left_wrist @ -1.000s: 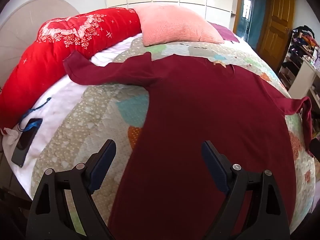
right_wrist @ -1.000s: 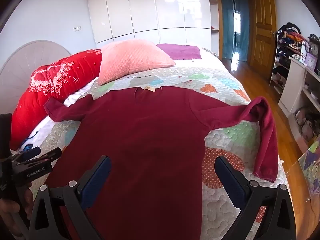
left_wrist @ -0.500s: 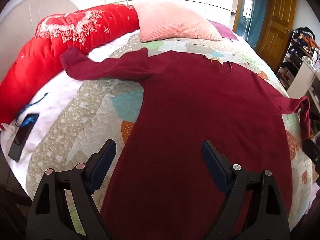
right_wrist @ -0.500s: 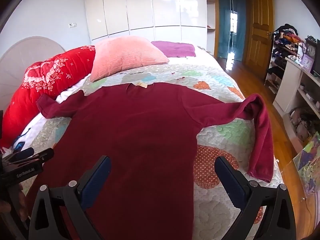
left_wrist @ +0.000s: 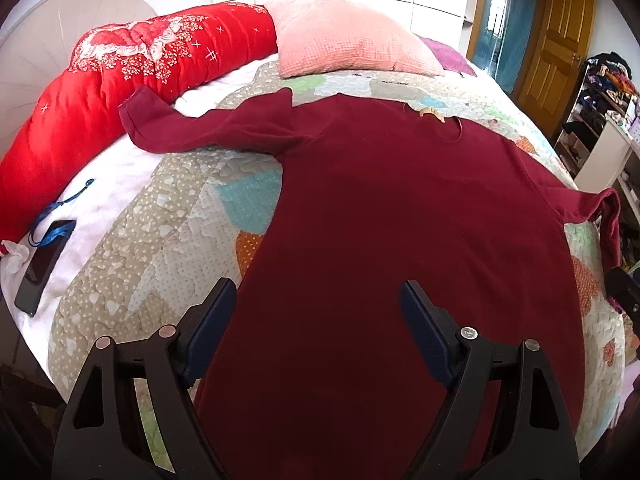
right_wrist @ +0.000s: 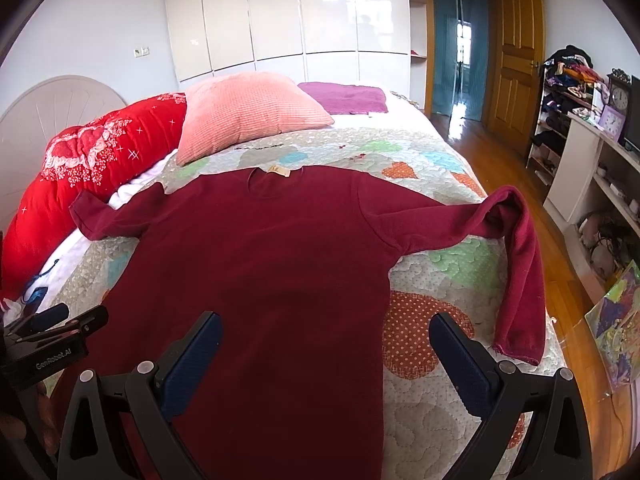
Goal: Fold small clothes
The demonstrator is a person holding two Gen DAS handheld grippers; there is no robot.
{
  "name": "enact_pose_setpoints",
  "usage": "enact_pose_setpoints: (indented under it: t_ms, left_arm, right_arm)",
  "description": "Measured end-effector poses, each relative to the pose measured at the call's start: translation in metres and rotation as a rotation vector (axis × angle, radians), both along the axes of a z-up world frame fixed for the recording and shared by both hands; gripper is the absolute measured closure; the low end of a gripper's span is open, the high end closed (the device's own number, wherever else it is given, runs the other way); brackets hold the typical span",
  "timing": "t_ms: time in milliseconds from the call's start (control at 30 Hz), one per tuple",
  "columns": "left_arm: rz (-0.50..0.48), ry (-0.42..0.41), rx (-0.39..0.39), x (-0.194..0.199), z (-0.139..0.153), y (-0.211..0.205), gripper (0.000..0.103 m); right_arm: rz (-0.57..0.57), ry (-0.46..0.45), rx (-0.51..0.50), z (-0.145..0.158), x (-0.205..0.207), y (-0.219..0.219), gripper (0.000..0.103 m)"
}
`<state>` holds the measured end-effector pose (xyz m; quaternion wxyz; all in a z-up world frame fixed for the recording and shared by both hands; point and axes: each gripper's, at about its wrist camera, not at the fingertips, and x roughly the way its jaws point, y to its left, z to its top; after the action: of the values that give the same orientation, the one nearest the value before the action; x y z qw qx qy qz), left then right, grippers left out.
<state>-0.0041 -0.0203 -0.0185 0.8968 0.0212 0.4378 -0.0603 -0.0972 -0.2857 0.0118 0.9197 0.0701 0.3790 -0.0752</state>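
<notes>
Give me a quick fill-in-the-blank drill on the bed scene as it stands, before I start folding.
1. The dark red long-sleeved top lies spread flat on the patchwork quilt with its neckline toward the ____ square pillow.
2. The top's sleeve on the door side hangs over the ____ of the bed.
3. Both the left gripper and the right gripper are ____.
4. The black phone lies on the ____ sheet.

Missing words: pink; edge; open; white

Sweater (right_wrist: 272, 264) on quilt (right_wrist: 440, 276), before pillow (right_wrist: 248, 112)
</notes>
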Motion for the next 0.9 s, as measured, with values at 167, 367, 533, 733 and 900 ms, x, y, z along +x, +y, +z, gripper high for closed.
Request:
enact_pose_setpoints:
  t_ms: [167,367,533,733,900]
  left_arm:
    - [-0.007,-0.013,0.020,-0.0005,-0.0002,-0.0024,0.019]
    - [-0.014,-0.012,0.015,-0.0004,-0.0004,-0.0028,0.025]
    - [-0.018,0.010,0.004,0.0007,-0.0028,-0.0036,0.026]
    - [-0.015,-0.006,0.012,0.0005,-0.0014,-0.0047,0.026]
    - [-0.016,-0.001,0.010,0.0013,-0.0027,-0.0051,0.026]
  right_arm:
    - [0.000,-0.001,0.002,0.0002,0.0002,-0.0001,0.000]
    - [-0.002,0.001,-0.001,-0.0001,0.0015,0.0003,0.000]
    - [-0.006,0.001,0.004,-0.0007,0.0022,-0.0008,0.000]
    - [-0.005,0.000,0.007,-0.0014,0.0032,-0.0017,0.000]
    - [-0.007,0.002,0.004,-0.0011,0.0030,-0.0022,0.000]
